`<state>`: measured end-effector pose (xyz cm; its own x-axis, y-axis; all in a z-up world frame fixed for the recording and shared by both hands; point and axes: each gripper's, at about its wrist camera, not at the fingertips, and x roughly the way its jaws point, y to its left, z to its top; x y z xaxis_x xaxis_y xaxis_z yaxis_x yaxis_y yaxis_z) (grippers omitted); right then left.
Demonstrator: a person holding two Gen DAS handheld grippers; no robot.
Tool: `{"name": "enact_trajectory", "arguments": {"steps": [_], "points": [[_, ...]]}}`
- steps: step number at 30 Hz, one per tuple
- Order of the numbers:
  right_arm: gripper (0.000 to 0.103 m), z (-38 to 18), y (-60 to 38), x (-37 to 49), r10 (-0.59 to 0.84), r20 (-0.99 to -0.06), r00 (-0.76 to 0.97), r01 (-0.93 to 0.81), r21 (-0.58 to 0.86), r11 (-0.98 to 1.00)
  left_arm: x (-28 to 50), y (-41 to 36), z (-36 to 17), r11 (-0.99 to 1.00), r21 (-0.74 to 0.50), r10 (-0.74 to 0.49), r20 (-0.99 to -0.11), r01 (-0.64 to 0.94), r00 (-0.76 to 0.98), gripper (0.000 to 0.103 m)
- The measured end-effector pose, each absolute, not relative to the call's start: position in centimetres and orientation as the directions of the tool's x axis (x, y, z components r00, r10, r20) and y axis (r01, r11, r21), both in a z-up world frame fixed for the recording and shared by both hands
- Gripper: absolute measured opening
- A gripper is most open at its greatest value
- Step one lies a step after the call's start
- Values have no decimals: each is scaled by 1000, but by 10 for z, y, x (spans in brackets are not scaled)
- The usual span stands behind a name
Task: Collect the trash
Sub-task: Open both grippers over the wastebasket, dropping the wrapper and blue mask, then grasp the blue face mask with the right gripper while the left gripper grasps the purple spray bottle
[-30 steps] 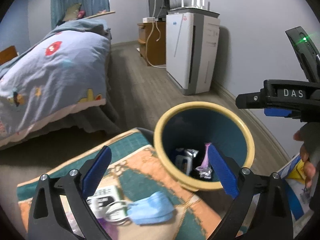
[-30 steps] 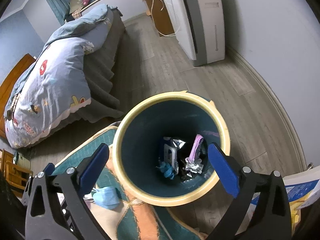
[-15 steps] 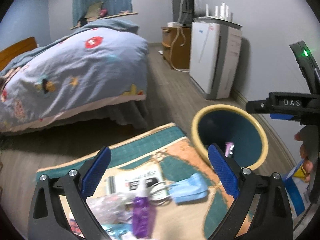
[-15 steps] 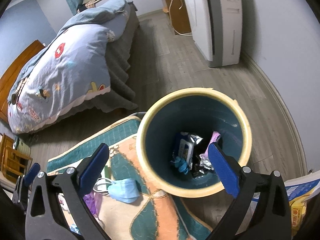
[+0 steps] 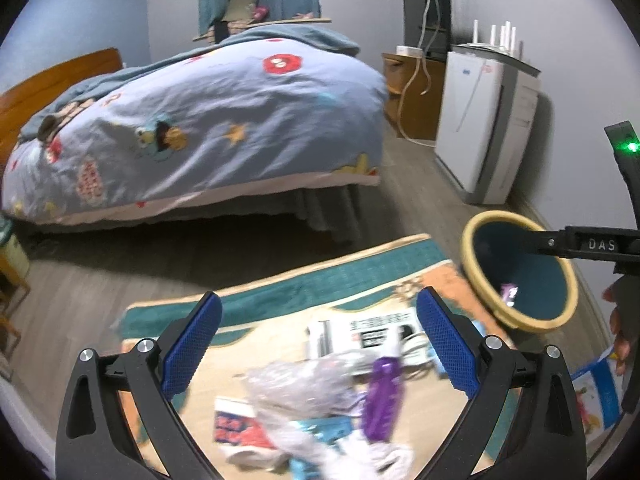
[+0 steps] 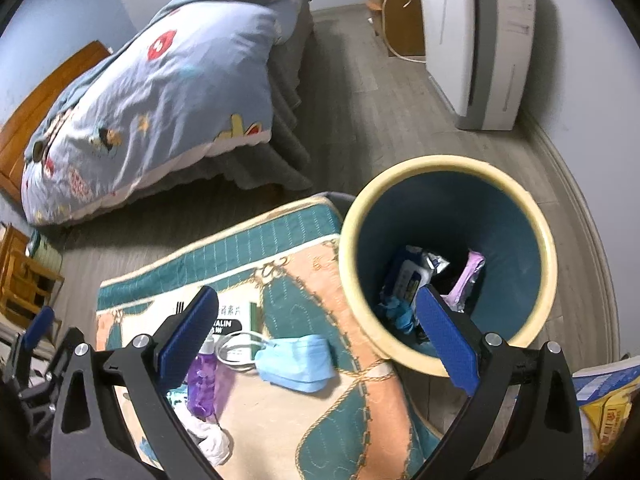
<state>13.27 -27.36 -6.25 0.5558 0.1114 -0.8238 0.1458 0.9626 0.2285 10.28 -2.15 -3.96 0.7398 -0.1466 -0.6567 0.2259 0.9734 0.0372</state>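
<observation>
A teal bin with a cream rim (image 6: 440,162) (image 5: 480,280) stands on the floor by a patterned rug (image 6: 280,272) and holds several wrappers (image 6: 416,272). On the rug lie a blue face mask (image 6: 298,362), a purple bottle (image 6: 202,376) (image 5: 380,392), a white printed box (image 5: 364,332), a clear plastic bag (image 5: 304,384) and white tissue (image 6: 214,442). My left gripper (image 5: 316,344) is open and empty above the trash pile. My right gripper (image 6: 316,332) is open and empty, over the rug beside the bin.
A bed with a blue cartoon duvet (image 5: 208,120) fills the left and back. A white air purifier (image 5: 484,128) and a wooden cabinet (image 5: 416,96) stand along the right wall. A printed bag (image 6: 604,396) lies at the lower right.
Both grippers have swung left, away from the bin. The left one now looks over the trash pile on the rug; the right one has shifted from over the bin to its left edge.
</observation>
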Motion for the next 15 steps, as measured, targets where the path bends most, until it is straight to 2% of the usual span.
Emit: {"name": "enact_trajectory", "arguments": {"steps": [7, 15], "points": [[97, -80, -257, 141, 130, -851, 509, 142, 231, 962, 109, 13, -48, 988, 24, -93, -683, 150, 724, 97], [97, -104, -238, 149, 129, -894, 430, 110, 194, 975, 118, 23, -48, 992, -4, -92, -687, 123, 720, 97]]}}
